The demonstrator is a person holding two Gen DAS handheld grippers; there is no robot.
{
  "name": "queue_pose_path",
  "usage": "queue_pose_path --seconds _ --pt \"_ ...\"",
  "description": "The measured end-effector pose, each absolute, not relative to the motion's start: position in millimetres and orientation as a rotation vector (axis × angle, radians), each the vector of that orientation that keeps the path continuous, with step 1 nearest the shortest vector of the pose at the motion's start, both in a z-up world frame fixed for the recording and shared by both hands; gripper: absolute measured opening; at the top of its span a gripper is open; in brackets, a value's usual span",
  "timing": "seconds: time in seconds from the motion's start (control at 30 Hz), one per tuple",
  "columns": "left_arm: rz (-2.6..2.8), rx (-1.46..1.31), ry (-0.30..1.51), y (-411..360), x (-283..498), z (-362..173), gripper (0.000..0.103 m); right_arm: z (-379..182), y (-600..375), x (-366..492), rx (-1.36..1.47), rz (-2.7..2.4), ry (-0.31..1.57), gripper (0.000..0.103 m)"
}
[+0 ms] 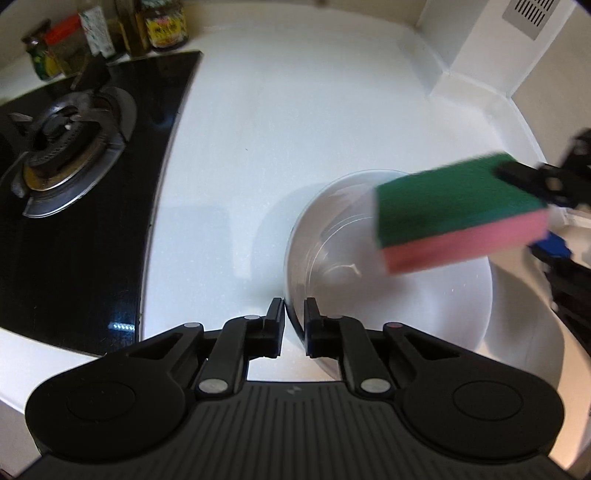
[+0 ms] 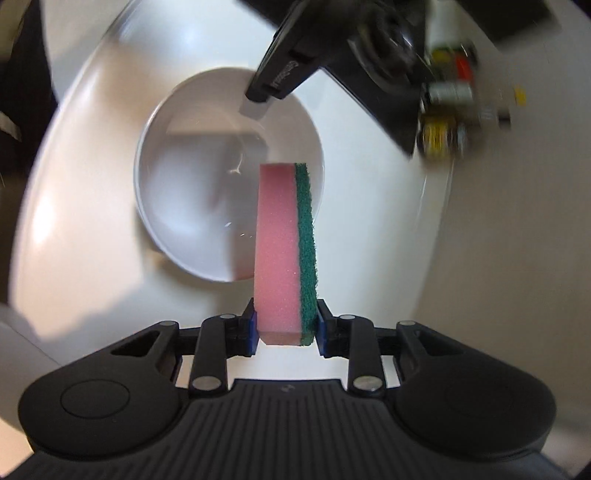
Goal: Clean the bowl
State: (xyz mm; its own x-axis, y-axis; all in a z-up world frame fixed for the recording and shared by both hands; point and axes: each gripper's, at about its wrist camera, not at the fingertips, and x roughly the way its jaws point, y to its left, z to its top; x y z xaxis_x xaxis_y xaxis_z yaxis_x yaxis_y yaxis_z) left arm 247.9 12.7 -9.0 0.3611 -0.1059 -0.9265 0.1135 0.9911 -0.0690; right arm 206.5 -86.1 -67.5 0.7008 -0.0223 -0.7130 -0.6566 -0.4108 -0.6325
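Two jaws at work, one tool between them. My left gripper [image 1: 294,325] has its jaws closed on the near rim of the clear glass bowl [image 1: 332,236], one finger outside the wall and one inside; the bowl sits on the white tabletop [image 1: 277,122], to the right of the black gas hob [image 1: 74,166] and well apart from the blurred jars [image 1: 110,33] at the back. My right gripper [image 2: 285,326] has its jaws clamped on the end of the pink-and-green rectangular sponge [image 2: 286,251], blue pads against the pink foam on one side and the green scouring face on the other; the sponge stands out along my fingers, above the bowl's opening, and whether it touches the glass I cannot tell. To do the wipe well, I judge: keep the rim grip firm so the bowl does not slide; lower the sponge's free end to the inner wall; sweep round the wall, pressing lightly, since the sponge is held only at one end and may bend. Left gripper low, nearly level with the tabletop; right gripper higher, angled down into the bowl from its far side.
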Motion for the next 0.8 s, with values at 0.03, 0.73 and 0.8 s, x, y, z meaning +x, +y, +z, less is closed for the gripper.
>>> queue_pose_path --seconds 0.03,0.73,0.8 --pt "-0.135 0.022 1.183 10.7 247.2 -9.6 0.01 -78.0 -84.2 201.0 -1.979 0.781 0.442 0.025" --pt "-0.146 0.067 1.127 20.7 271.0 -18.3 0.006 -101.7 -68.6 183.1 -2.455 0.837 0.469 0.024" --pt "-0.144 0.07 1.118 19.0 273.4 -18.3 0.008 -87.4 -63.7 179.3 -2.387 0.893 0.57 0.025"
